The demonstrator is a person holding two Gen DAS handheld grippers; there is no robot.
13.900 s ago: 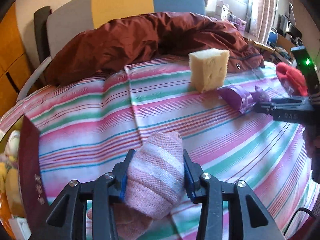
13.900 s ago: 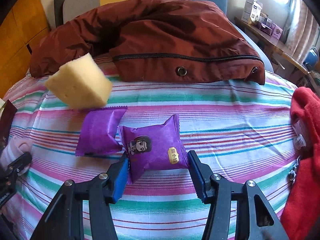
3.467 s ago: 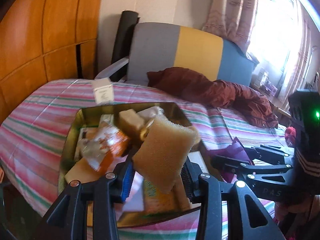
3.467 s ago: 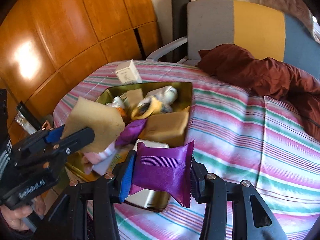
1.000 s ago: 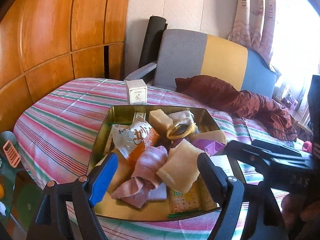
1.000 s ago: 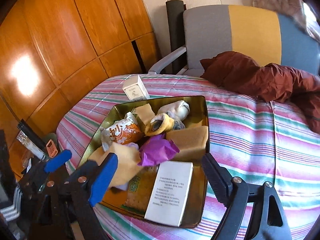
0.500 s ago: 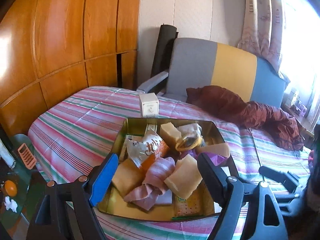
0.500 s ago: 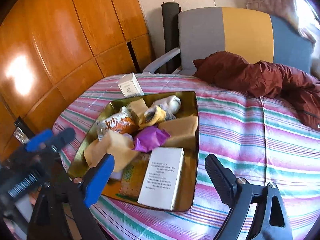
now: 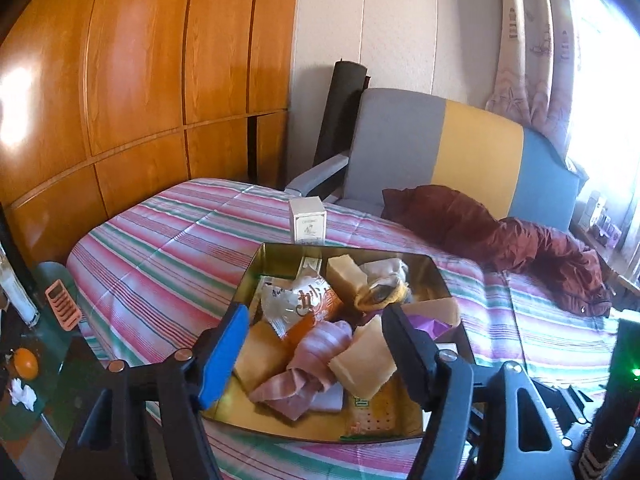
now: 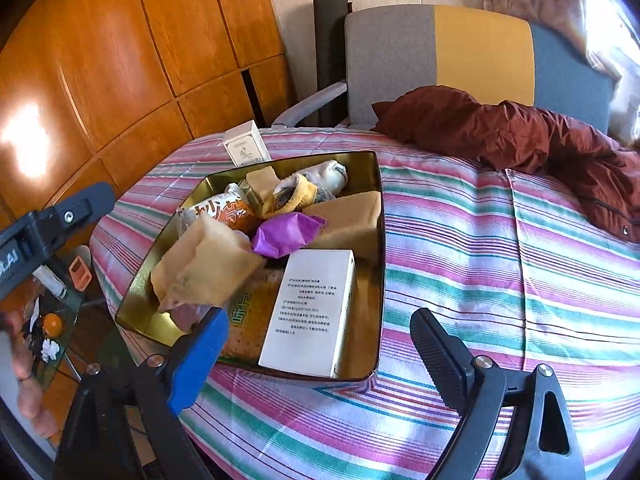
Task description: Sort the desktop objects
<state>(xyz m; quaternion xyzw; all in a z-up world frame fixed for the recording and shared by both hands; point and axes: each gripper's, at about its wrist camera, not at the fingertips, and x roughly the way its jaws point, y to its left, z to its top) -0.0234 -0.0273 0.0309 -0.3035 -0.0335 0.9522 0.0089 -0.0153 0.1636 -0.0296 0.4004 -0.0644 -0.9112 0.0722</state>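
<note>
A gold metal tin [image 9: 436, 276] [image 10: 378, 184] sits on the striped bedspread, full of sorted items: yellow sponges [image 9: 366, 362] [image 10: 208, 264], a pink sock [image 9: 316, 344], purple snack packets [image 10: 286, 232], an orange snack bag [image 9: 306, 300], a white box [image 10: 312, 308] and a yellow-grey sock [image 10: 304, 190]. My left gripper [image 9: 316, 344] is open and empty, held above the tin's near edge. My right gripper [image 10: 320, 340] is open and empty, above the tin's near right corner.
A small white carton [image 9: 307, 220] [image 10: 245, 147] stands on the bedspread behind the tin. A brown jacket [image 10: 540, 136] lies at the back right, before a grey-yellow-blue chair [image 9: 460, 148]. Wooden wall panels stand at left. A glass side table [image 9: 24, 344] with small items sits low left.
Both grippers have pulled back and up from the tin, open and empty. The sponge and the purple packet held earlier now lie in the tin.
</note>
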